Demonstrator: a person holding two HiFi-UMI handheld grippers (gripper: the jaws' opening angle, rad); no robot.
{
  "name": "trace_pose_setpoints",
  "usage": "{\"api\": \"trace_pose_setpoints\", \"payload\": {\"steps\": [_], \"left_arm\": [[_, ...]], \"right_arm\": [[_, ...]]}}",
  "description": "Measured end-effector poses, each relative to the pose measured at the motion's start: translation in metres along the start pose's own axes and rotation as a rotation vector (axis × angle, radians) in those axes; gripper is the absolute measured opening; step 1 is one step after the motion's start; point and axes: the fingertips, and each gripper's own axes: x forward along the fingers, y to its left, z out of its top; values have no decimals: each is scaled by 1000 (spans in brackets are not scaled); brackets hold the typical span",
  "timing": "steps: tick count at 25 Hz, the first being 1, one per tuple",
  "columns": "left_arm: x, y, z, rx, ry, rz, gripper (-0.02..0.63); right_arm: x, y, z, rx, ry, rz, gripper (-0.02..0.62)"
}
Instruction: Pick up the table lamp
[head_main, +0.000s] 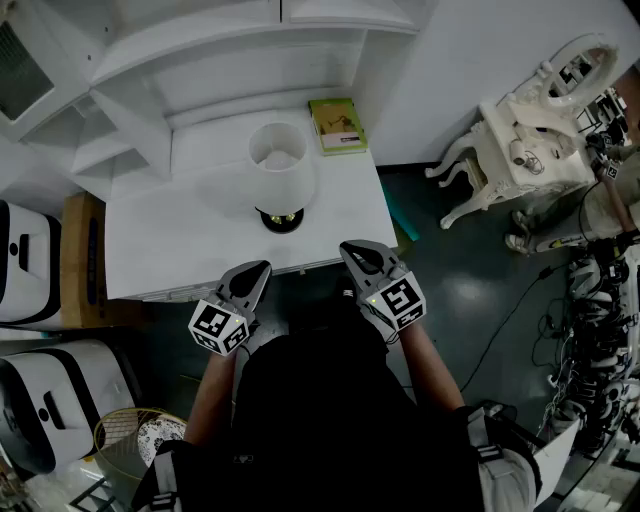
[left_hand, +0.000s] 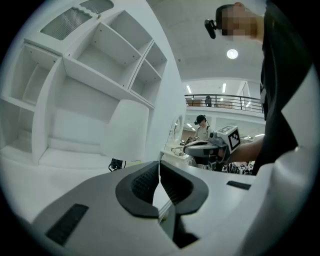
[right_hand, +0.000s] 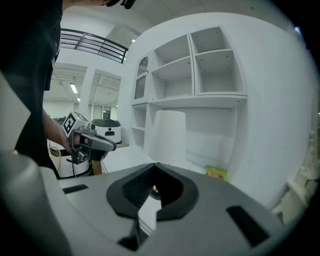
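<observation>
Table lamp (head_main: 282, 180) upright on the white tabletop (head_main: 180, 240) before us, green book (head_main: 337, 125) behind it, our left gripper (head_main: 261, 269) and right gripper (head_main: 348, 248) near the front edge, both jaws pressed together, wire basket (head_main: 105, 432) on the floor holding a patterned round thing (head_main: 160, 438).

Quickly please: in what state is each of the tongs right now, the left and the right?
Left tongs: closed, holding nothing.
Right tongs: closed, holding nothing.
</observation>
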Motion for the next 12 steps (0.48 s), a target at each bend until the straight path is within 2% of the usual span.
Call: {"api": "trace_pose_setpoints", "payload": {"steps": [12], "left_arm": [[-6, 2, -1, -3, -2, -7, 17]], "right_arm": [[2, 9, -4, 6, 18, -4, 8]]}}
